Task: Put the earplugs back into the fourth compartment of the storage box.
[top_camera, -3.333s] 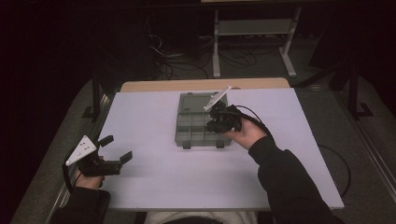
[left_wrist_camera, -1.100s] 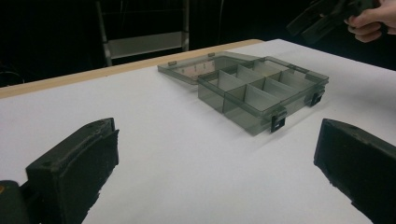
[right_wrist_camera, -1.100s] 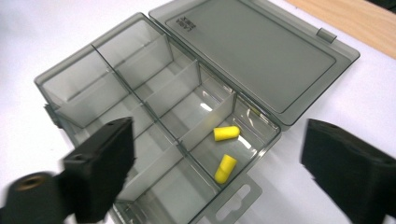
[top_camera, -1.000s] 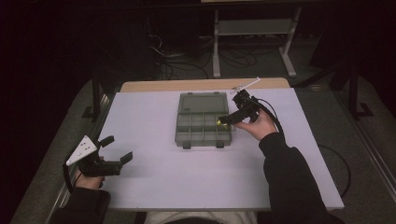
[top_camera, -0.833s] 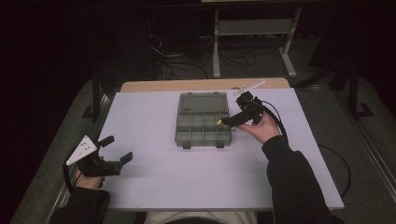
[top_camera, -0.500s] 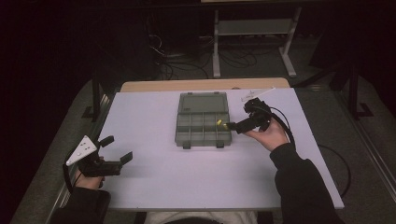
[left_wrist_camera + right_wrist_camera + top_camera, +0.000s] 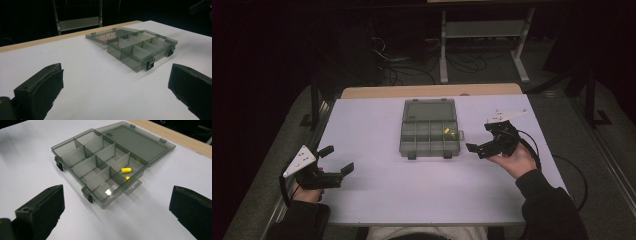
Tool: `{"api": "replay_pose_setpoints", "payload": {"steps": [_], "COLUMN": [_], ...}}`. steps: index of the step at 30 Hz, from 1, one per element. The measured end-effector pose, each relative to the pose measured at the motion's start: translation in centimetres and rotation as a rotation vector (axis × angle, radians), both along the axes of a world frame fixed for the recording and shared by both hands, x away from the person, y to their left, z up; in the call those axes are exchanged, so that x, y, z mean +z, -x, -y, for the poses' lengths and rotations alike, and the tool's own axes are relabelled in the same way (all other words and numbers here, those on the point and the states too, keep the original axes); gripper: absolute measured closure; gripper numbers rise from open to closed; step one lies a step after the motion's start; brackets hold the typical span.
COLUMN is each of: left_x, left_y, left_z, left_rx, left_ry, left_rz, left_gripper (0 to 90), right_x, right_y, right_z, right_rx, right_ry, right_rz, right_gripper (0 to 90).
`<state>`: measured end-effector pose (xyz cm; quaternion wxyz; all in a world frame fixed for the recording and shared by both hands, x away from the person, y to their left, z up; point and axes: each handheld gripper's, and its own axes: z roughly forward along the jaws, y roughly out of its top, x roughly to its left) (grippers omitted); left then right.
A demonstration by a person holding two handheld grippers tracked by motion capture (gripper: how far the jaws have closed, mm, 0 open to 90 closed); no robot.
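Two yellow foam earplugs (image 7: 126, 170) lie in the smoky-grey, open-lidded compartment box (image 7: 430, 146) mid-tabletop; right gripper (image 7: 484, 140) and left gripper (image 7: 337, 161) gape empty, lid closing probably remaining.

Open white table (image 7: 387, 200) lies on every side of the grey compartment box (image 7: 430, 134), the sole obstacle at mid-table. Its lid (image 7: 430, 108) lies flat behind the tray, blocking low passage from the far side. Thin upright dividers (image 7: 100, 170) split the tray into small cells, open from above. The right gripper (image 7: 486, 139), jaws wide apart, stands just beside the box's right edge; the left gripper (image 7: 336, 161), jaws likewise spread, sits well apart near the table's left corner, with bare surface between it and the box.
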<state>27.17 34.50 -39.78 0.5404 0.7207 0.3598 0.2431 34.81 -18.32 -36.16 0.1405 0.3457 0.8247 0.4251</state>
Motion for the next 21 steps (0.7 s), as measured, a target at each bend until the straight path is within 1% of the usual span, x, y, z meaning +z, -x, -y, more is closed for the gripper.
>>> {"api": "replay_pose_setpoints", "payload": {"steps": [2,4,5,6,7,11,12,16,21], "left_x": [0.0,0.0,0.0,0.0,0.0,0.0,0.0,0.0,0.0], "left_y": [0.0,0.0,0.0,0.0,0.0,0.0,0.0,0.0,0.0], "left_z": [0.0,0.0,0.0,0.0,0.0,0.0,0.0,0.0,0.0], "left_rx": [0.0,0.0,0.0,0.0,-0.001,-0.001,-0.002,-0.001,-0.003], "left_ry": [0.0,0.0,0.0,0.0,0.001,-0.001,-0.002,-0.002,-0.002], "left_rz": [0.0,0.0,0.0,0.0,0.0,0.002,0.0,0.0,0.0], "left_gripper": [0.0,0.0,0.0,0.0,0.0,0.0,0.0,0.0,0.0], "right_x": [-0.2,-0.9,-0.9,-1.2,-1.8,-2.6,-2.6,-3.2,-3.4], "right_y": [0.3,1.2,1.2,1.5,2.2,3.4,3.4,4.3,4.4], "right_z": [0.2,0.8,0.8,0.9,1.4,2.3,2.3,2.7,2.6], "right_rx": [-0.002,-0.006,-0.006,-0.019,-0.03,-0.04,-0.04,-0.043,-0.036], "right_ry": [-0.002,-0.009,-0.009,-0.007,0.0,-0.014,-0.014,-0.026,-0.024], "right_rz": [0.003,0.016,0.016,0.023,0.026,0.024,0.024,0.02,0.008], "right_gripper": [0.0,0.0,0.0,0.0,0.0,0.0,0.0,0.0,0.0]}}
